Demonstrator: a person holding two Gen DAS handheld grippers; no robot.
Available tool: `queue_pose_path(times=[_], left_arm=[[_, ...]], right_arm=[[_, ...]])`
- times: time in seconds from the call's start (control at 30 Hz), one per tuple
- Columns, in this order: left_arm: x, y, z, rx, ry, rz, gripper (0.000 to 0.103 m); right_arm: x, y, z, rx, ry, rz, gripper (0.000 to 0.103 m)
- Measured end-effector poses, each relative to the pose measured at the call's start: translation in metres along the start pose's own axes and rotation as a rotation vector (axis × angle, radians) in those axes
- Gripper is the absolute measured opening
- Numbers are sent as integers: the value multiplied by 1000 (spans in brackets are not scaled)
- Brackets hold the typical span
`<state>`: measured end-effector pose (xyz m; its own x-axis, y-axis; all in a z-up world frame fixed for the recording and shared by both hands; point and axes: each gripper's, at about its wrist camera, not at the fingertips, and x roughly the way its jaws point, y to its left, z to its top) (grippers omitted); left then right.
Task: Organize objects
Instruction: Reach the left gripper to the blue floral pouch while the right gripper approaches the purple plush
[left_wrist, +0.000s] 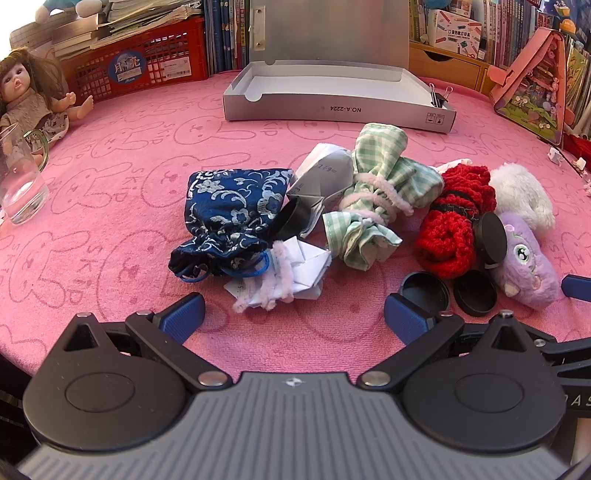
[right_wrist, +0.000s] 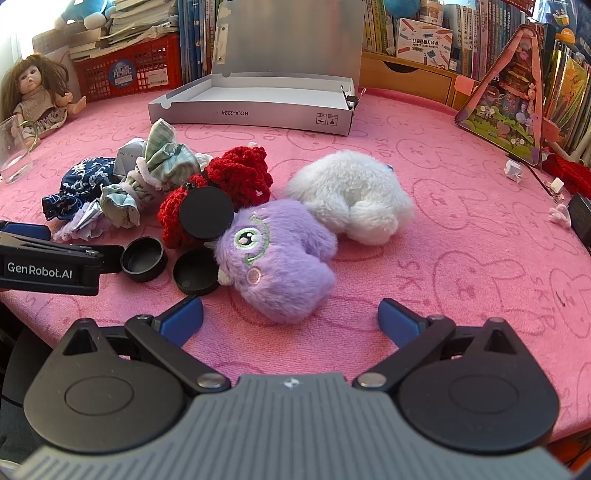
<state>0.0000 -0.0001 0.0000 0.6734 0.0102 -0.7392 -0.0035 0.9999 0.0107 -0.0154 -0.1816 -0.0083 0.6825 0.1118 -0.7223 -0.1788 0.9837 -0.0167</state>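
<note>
Both grippers, left (left_wrist: 293, 312) and right (right_wrist: 290, 314), open, empty. Pinch purple plush toy (right_wrist: 280, 258) at mid-body, clear of black lids (right_wrist: 143, 258); box (right_wrist: 251, 107) near table's back edge.

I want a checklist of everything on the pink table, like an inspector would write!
Surface: pink bunny-print cloth.
Job's things: purple plush, white plush, red knit, green checked bundle, blue pouch, folded paper, black caps; open grey box behind, unfilled.
Clutter: glass, doll.
Grippers: left gripper, right gripper, both open, holding nothing.
Cables: nothing seen.
Surroundings: books, red basket.
</note>
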Motion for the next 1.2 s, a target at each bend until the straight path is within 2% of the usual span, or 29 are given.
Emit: queue_pose_path(times=[0.2,0.63,0.7,0.83,1.0,1.2], left_arm=[[1,0,0,-4,-6,2,103],[-1,10,-5,31,-30,-25,103],[-2,13,-5,14,-27,-31,103],[-13,22,-8,-39,-85,-80,103],[-26,31,-6,-41,-165,-77,103],[-29,52,7,-90,-210,-71,90]], right_arm=[[3,0,1,10,-17,-3,103],[-4,1,-12,23,-116,-12,103],[-8,0,-13,21,-140,11,103],[-15,0,-11,11,-203,11,103],[-17,-7,-8,23,-232,-1,96],[-18,-11,-5,35,-256,-4,89]])
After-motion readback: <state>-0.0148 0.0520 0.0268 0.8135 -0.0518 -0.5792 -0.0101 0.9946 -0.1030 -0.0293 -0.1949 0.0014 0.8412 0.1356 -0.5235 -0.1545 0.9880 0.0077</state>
